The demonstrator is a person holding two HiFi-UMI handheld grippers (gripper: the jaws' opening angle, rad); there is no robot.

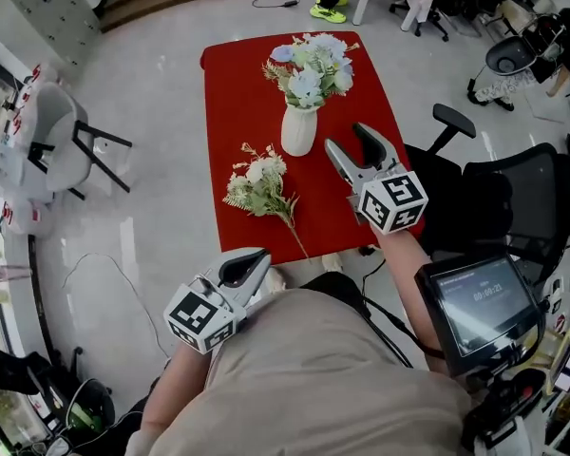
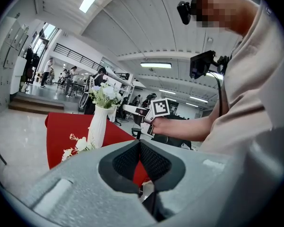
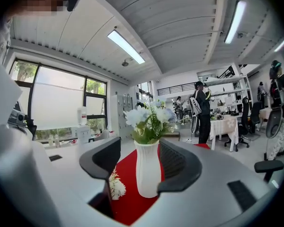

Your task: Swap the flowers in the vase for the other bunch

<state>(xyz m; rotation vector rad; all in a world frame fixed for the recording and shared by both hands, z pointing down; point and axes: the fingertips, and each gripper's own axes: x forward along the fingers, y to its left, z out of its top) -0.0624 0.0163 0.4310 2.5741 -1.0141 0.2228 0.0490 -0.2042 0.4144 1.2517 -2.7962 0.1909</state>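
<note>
A white ribbed vase [image 1: 298, 129] stands on the red table [image 1: 237, 103] and holds a bunch of blue and white flowers [image 1: 312, 65]. The other bunch [image 1: 261, 186], white blooms with a long stem, lies flat on the cloth to the vase's front left. My right gripper [image 1: 347, 138] hovers open just right of the vase. In the right gripper view the vase [image 3: 147, 171] and its flowers [image 3: 149, 119] show between the jaws, a little ahead of the right gripper [image 3: 141, 160]. My left gripper [image 1: 261, 259] is shut and empty by the table's front edge, its pads [image 2: 151, 157] meeting.
A black office chair [image 1: 494, 198] stands close to the table's right side. A small screen [image 1: 475, 302] sits at my right hip. A white chair [image 1: 62, 141] stands on the floor at left. People and desks show far behind the table.
</note>
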